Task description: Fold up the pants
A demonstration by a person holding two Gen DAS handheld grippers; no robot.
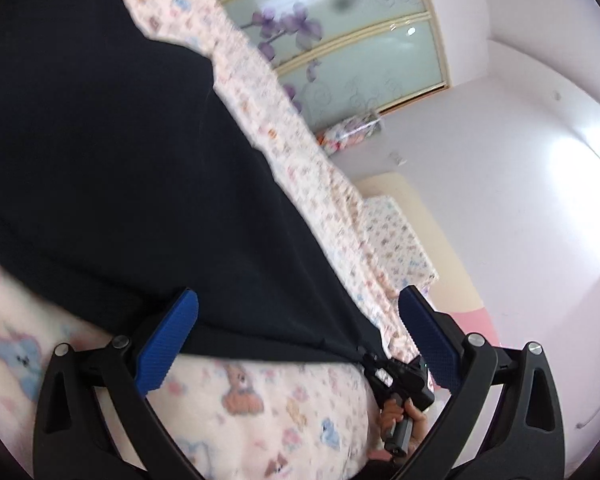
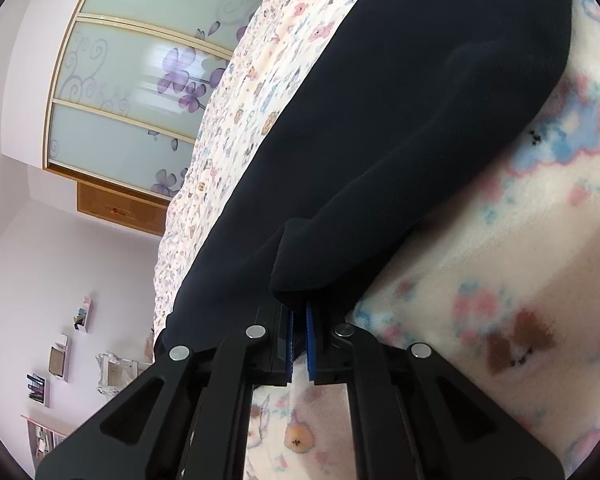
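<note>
Bed: while both views tilt steeply, a bedspread (image 1: 260, 412) printed with small bears and flowers fills the lower half of each; it bears everything below
Pants: dark pants (image 1: 120, 152) lie spread on the bedspread; in the left wrist view they run from 10 o'clock down to 5 o'clock; in the right wrist view they stretch from 1 o'clock down to 7 o'clock
Left gripper: the left gripper (image 1: 296, 344) stands with its blue pads wide apart; the lower edge of the pants lies between them; neither pad presses the cloth
Right gripper: the right gripper (image 2: 299, 344) has its jaws pinched together on a folded edge of the pants, which bunches just above the pads toward 12 o'clock; it also shows small in the left wrist view at 5 o'clock, at a corner of the pants
Hand: a hand (image 1: 404, 420) wraps the right gripper's handle at 5 o'clock in the left wrist view
</note>
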